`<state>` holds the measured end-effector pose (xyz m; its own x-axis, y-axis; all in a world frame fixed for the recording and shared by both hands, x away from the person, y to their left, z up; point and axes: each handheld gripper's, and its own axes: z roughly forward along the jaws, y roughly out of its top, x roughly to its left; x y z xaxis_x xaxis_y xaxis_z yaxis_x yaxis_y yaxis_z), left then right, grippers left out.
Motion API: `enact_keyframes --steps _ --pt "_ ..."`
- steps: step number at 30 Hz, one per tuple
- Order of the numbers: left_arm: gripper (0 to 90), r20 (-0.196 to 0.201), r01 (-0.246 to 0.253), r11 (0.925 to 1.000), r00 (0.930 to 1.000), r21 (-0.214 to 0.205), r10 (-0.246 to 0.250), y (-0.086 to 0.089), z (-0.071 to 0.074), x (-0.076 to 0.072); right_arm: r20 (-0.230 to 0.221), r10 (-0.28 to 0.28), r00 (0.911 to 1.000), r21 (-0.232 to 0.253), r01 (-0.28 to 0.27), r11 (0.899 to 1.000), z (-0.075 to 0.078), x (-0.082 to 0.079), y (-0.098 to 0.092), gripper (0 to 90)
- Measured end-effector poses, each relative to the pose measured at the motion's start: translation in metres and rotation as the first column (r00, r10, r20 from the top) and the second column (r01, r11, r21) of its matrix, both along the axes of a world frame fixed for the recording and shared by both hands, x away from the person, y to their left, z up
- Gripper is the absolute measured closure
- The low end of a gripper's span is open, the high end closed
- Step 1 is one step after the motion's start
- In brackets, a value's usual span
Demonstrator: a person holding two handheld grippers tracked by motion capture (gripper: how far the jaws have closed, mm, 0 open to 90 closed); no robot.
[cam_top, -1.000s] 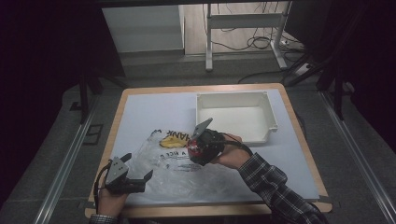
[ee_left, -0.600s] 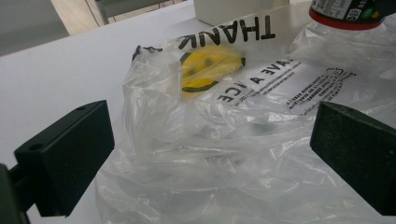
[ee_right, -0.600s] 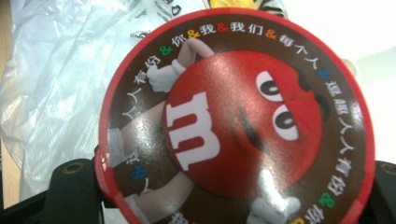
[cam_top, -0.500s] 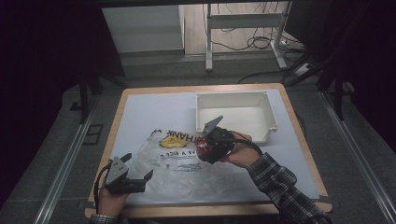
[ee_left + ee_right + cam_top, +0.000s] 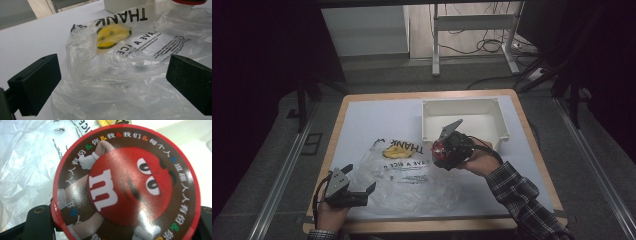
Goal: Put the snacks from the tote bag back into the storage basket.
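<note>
A round M&M's candy tub (image 5: 127, 185) with a red rim and a red cartoon face on its lid sits between the jaws of my right gripper (image 5: 122, 226), which is shut on it. In the high view that gripper (image 5: 443, 150) holds the tub (image 5: 438, 148) above the table, just in front of the white bin (image 5: 462, 117). A clear plastic bag (image 5: 407, 175) printed with "THANK" and a yellow smiley lies flat on the table. My left gripper (image 5: 364, 194) rests at the bag's near left corner, open, with crumpled bag film (image 5: 125, 75) lying between its pads (image 5: 37, 82).
The white rectangular bin (image 5: 120, 5) stands at the back right of the pale table top (image 5: 372, 120), which has a wooden edge. A person's plaid sleeve (image 5: 517, 195) comes in from the bottom right. Dark floor and metal rails surround the table.
My right gripper has carried the candy tub a little to the right and towards the white bin. The left gripper and the bag have stayed put.
</note>
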<state>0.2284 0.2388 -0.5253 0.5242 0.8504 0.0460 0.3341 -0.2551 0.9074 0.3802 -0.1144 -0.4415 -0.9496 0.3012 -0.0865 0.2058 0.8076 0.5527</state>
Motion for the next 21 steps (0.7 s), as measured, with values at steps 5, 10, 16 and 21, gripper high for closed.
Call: enact_keyframes --steps 5,10,16,21 --pt "0.0 0.0 0.0 1.0 1.0 0.0 0.0 0.0 0.0 0.0 0.006 0.001 1.0 0.0 -0.001 1.0 0.0 0.005 -0.004 25.6" --pt "0.0 0.001 0.0 1.0 1.0 0.0 0.0 0.0 0.0 0.0 0.003 -0.015 0.9999 0.001 0.015 1.0 0.0 0.011 -0.008 25.6" --pt "0.0 0.002 0.0 1.0 1.0 -0.001 0.0 0.0 0.0 0.0 0.001 -0.023 0.9997 0.003 0.023 1.0 -0.001 0.02 -0.011 25.6" --pt "0.0 0.002 -0.001 1.0 1.0 0.0 0.001 0.0 0.0 0.0 0.008 -0.015 0.9998 0.002 0.015 1.0 -0.001 0.026 -0.012 25.6"
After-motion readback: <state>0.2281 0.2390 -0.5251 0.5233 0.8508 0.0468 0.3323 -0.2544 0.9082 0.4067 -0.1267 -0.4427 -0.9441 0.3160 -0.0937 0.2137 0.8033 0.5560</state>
